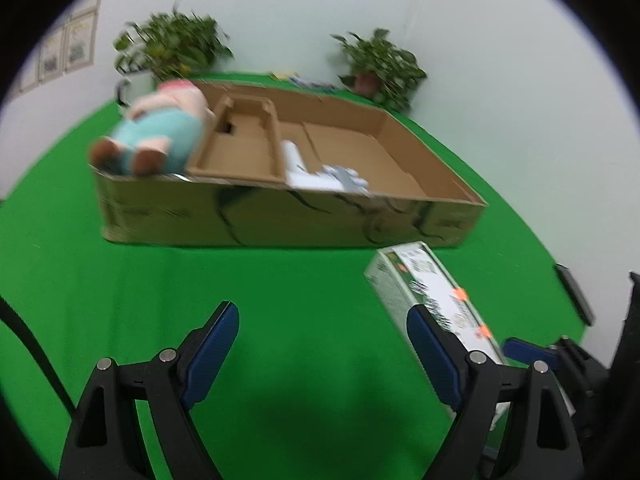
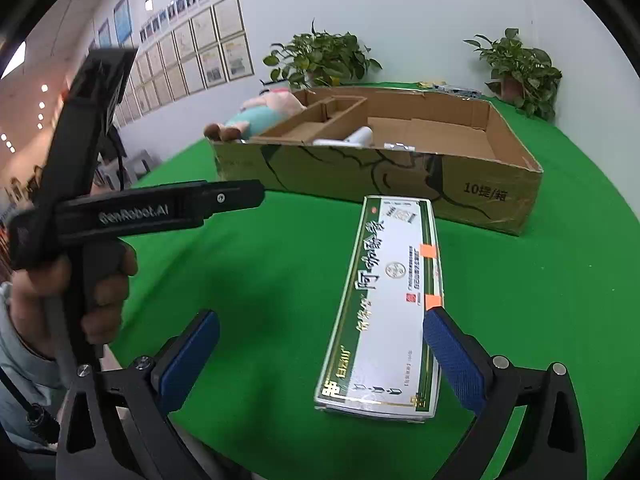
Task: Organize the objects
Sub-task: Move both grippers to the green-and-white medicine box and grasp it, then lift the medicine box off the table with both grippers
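Observation:
A long white and green box (image 2: 384, 300) lies flat on the green table in front of the cardboard tray (image 2: 492, 196). It also shows in the left wrist view (image 1: 432, 300). My right gripper (image 2: 320, 320) is open, low over the table, its right finger beside the box's right edge; the box lies between the fingers. My left gripper (image 1: 322, 316) is open and empty, left of the box. The tray (image 1: 280, 220) holds a plush toy (image 1: 160, 132) at its left end and white items (image 1: 316, 172) near its front wall.
Two potted plants (image 2: 320, 60) (image 2: 520, 72) stand at the back by the wall. The tray has a cardboard insert (image 1: 240, 140) in its left part. The left hand-held gripper's body (image 2: 120, 208) crosses the right wrist view. The table's right edge (image 2: 600, 208) curves close to the wall.

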